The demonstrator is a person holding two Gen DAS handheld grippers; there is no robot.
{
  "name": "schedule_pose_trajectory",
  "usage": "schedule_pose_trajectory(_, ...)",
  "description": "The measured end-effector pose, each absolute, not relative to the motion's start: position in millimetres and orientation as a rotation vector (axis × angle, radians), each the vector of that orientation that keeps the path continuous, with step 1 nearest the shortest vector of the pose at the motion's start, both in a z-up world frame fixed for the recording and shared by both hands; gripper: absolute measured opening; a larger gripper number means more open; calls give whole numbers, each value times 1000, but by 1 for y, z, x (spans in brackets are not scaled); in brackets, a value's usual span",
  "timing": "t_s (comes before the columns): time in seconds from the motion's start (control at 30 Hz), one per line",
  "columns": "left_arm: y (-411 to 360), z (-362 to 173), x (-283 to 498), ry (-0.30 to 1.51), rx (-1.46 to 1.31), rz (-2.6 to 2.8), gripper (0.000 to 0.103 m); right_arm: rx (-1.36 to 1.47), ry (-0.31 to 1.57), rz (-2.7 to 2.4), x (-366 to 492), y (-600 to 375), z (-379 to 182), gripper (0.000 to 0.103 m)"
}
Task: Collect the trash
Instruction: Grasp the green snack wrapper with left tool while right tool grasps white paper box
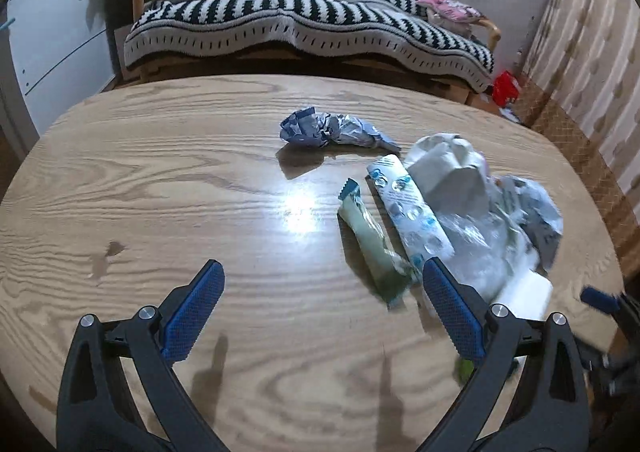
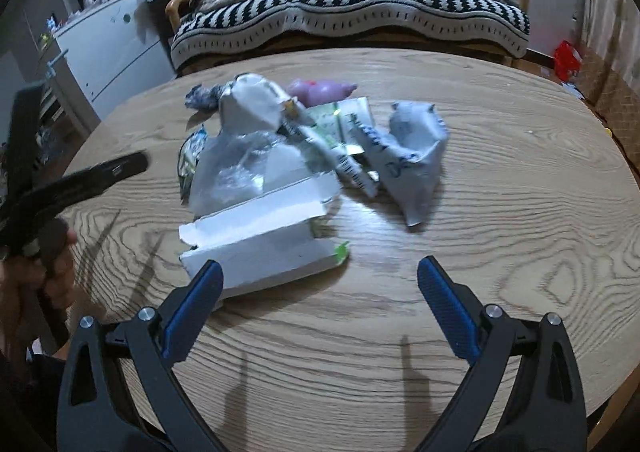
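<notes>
Left tongs (image 1: 322, 282): I see them spread wide, holding nothing, low over the bare surface (image 1: 160, 180), aimed toward the sofa (image 1: 312, 20).
Right tongs (image 2: 320, 278): also spread wide and holding nothing; left finger at the white box (image 2: 260, 240).
Trash: piled mid-surface — box, clear bag (image 2: 240, 160), grey pouch (image 2: 412, 160); green wrapper (image 1: 374, 248) and blue-dotted wrapper (image 1: 408, 204) just beside the pile.
Crumpled wrapper (image 1: 332, 128): apart, farther back.
</notes>
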State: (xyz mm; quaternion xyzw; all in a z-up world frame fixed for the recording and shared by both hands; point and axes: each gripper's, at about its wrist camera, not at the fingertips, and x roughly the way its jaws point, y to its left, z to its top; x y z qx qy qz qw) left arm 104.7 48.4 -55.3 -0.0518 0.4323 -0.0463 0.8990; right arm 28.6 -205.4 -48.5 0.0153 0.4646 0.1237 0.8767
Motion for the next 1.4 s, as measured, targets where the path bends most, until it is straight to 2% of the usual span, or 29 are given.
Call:
schedule_pose_trajectory(0.27, 26, -71, 137, 900, -82, -78, 95, 152, 1030, 307, 33, -208, -56, 94)
schedule_pose_trajectory(0.33, 26, -75, 139, 918, -98, -93, 84, 181, 1041, 317, 33, -209, -57, 94)
schedule_pose_trajectory(0.4, 28, -81, 142, 950, -106, -103, 64, 206, 1049, 323, 34, -210, -58, 94)
schedule_pose_trajectory(0.47, 28, -83, 140, 938, -77, -90, 49, 232, 1060, 328, 36, -210, -59, 94)
schedule_pose_trajectory(0.53, 28, -83, 139, 935, -44, -82, 19, 271, 1075, 333, 40, -210, -62, 94)
schedule_pose_trajectory(0.57, 30, -83, 138, 939, -50, -86, 17, 293, 1085, 335, 42, -210, -64, 94)
schedule_pose_trajectory(0.8, 35, -72, 126, 927, -66, -92, 16, 411, 1126, 300, 56, -206, -75, 92)
schedule_pose_trajectory(0.87, 35, -69, 123, 928, -71, -99, 16, 369, 1121, 265, 59, -200, -74, 85)
schedule_pose_trajectory(0.9, 34, -67, 120, 927, -70, -101, 16, 346, 1119, 251, 60, -197, -74, 77)
schedule_pose_trajectory(1.0, 30, -60, 111, 912, -53, -114, 16, 314, 1120, 237, 59, -194, -74, 67)
schedule_pose_trajectory(1.07, 25, -54, 105, 898, -40, -125, 16, 322, 1125, 250, 57, -195, -73, 55)
schedule_pose_trajectory(1.13, 20, -48, 98, 886, -30, -139, 16, 342, 1119, 265, 53, -202, -70, 37)
schedule_pose_trajectory(1.17, 16, -45, 94, 879, -25, -147, 16, 344, 1115, 273, 51, -205, -68, 33)
schedule_pose_trajectory(1.23, 9, -40, 88, 871, -21, -161, 16, 334, 1092, 281, 45, -211, -61, 14)
schedule_pose_trajectory(1.4, -15, -27, 76, 850, -14, -207, 16, 296, 1042, 278, 31, -227, -46, 11)
